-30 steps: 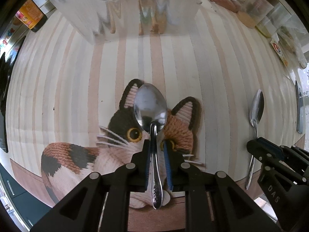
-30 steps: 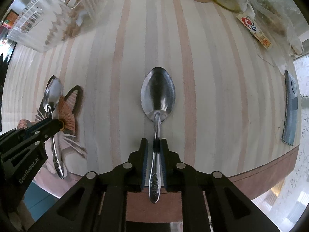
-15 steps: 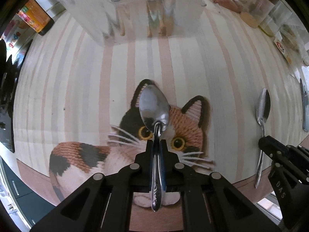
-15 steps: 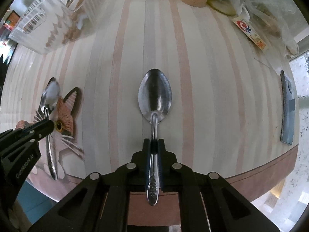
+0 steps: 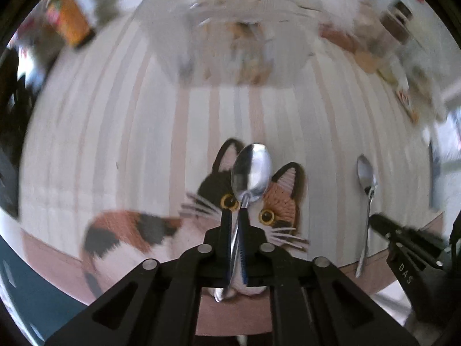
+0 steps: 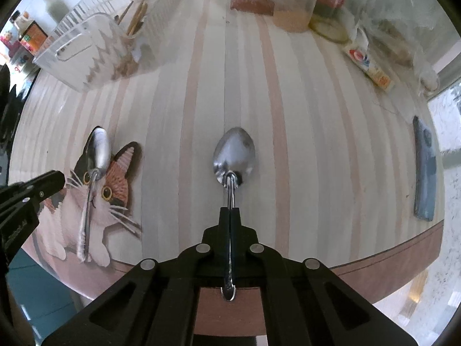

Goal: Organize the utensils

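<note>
Your left gripper [image 5: 236, 225] has its jaws closed on the handle of a spoon [image 5: 251, 171]. The bowl of that spoon points away from you and sits over the head of the cat-shaped mat [image 5: 285, 199], with the handle tilted slightly between the pads. This view is blurred, so you cannot tell whether the spoon touches the mat.

Your right gripper [image 6: 230, 216] has its jaws fully closed on the handle of a second spoon [image 6: 234, 151]. That spoon is to the right of the cat-shaped mat, over the bare striped table [image 6: 317, 150], with its bowl pointing away from you and its handle end sticking out behind the pads.

The clear utensil holder [image 6: 95, 52] stands well beyond the mat, toward the far side of the table, with wooden sticks [image 6: 137, 18] upright in it. A dark flat phone [image 6: 425, 170] lies far to the right of the mat, near the table edge.
</note>
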A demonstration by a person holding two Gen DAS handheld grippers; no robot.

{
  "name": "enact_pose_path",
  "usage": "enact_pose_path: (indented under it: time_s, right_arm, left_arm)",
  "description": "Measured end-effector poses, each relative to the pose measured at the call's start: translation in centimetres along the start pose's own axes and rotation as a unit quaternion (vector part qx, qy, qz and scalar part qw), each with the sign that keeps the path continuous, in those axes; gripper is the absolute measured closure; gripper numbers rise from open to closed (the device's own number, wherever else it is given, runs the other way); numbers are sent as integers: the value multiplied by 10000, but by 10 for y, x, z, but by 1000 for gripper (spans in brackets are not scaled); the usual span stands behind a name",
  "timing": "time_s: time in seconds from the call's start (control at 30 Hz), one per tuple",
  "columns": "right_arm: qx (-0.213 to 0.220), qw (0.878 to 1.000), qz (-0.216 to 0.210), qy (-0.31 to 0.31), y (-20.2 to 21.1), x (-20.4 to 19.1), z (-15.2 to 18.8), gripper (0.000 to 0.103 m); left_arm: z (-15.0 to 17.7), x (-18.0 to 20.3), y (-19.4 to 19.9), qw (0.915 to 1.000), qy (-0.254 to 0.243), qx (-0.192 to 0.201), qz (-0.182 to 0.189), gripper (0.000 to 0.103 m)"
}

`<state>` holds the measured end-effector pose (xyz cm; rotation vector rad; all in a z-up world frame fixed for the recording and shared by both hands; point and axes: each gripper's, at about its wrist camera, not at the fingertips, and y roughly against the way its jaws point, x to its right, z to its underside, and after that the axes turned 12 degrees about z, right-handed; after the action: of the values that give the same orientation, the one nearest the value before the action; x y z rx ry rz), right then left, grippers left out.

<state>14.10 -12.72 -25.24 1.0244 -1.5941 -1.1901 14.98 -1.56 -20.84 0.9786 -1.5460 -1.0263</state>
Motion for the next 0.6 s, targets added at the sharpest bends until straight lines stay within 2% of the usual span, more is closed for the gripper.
enact_pose_path:
  time_s: [0.1,0.13,0.2,0.23,0.27,0.37,0.47,0.5,0.53,0.57,0.6]
  right_arm:
    - [-370,9973,-484,-411,-7,18,-1,101]
    - [-438,9959,-599,-509,-7,24,1,98]
    - [-481,9950,-692,-532,-8,31,3,80]
    - [-492,9949,-695,-545,-8,33,5,67]
    - [-501,9948,-704,-537,-10,36,4,63]
    - [-523,9942,-778,-531,-15,42,2,63]
    - [-516,9956,-637,-445,-20,39,-3,63]
    - [-464,9968,-551,-351,-20,35,-5,66]
    - [-319,9986,-358,-214,-18,29,-6,84]
    - [-207,9998,-46,-65,-17,23,-7,95]
    - [-151,9998,117,30,-17,19,-7,95]
  left_arm:
    - [8,-24,-1,9989,426,-103,146,96]
    - [11,-30,-2,9986,496,-133,154,94]
    - [18,-41,-5,9979,605,-212,127,84]
    - [20,-44,-5,9976,634,-234,121,80]
    - [22,-48,-6,9973,685,-251,124,74]
    - [26,-50,-8,9968,739,-241,170,72]
    - [27,-45,-9,9977,602,-235,182,72]
    - [29,-45,-12,9981,542,-234,153,72]
    - [28,-42,-16,9984,497,-239,141,72]
    - [27,-38,-18,9987,433,-253,132,72]
    - [26,-34,-20,9988,383,-270,126,72]
